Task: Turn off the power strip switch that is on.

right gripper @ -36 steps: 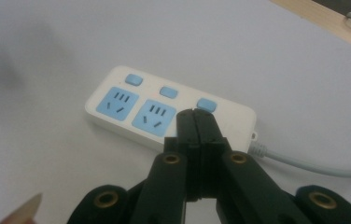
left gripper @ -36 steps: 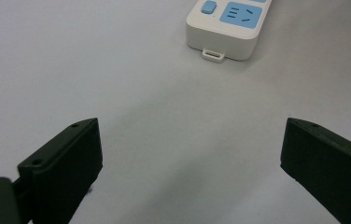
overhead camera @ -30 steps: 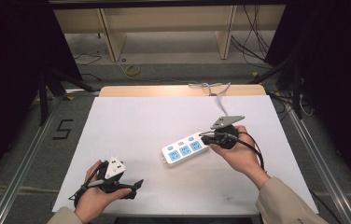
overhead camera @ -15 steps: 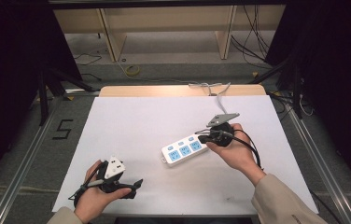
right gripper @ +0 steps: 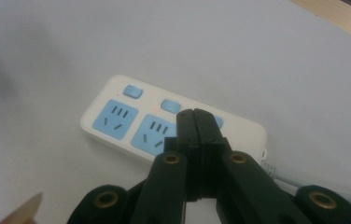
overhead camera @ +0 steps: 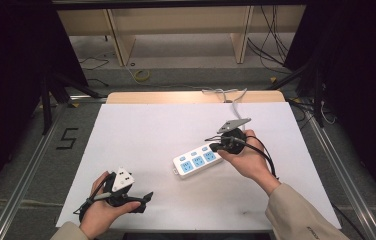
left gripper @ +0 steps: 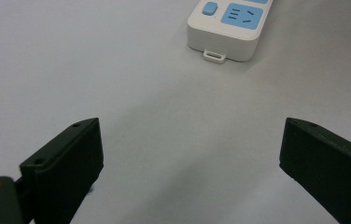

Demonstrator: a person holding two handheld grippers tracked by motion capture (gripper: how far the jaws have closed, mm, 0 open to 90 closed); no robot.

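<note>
I am holding my left gripper (overhead camera: 143, 199) low over the near-left corner of the white, matte tabletop (overhead camera: 156, 130), my hand wrapped around its body, its fingers (left gripper: 66, 161) spread wide with nothing between them. From above they are looking like a small dark wedge; the left gripper view is showing them as blocky black pads with screw holes, and beyond them the rounded end of the power strip (overhead camera: 198, 161), with a small hanging tab. The strip is lying near the tabletop's middle, a smooth white plastic bar with blue socket faces and blue buttons, its pale cable running off toward the far edge. My right gripper (overhead camera: 215, 147) is hovering at the strip's right end, palm turned up beneath it. Its fingers (right gripper: 197, 126) are pressed together, gripping nothing, their tips over the third socket.
</note>
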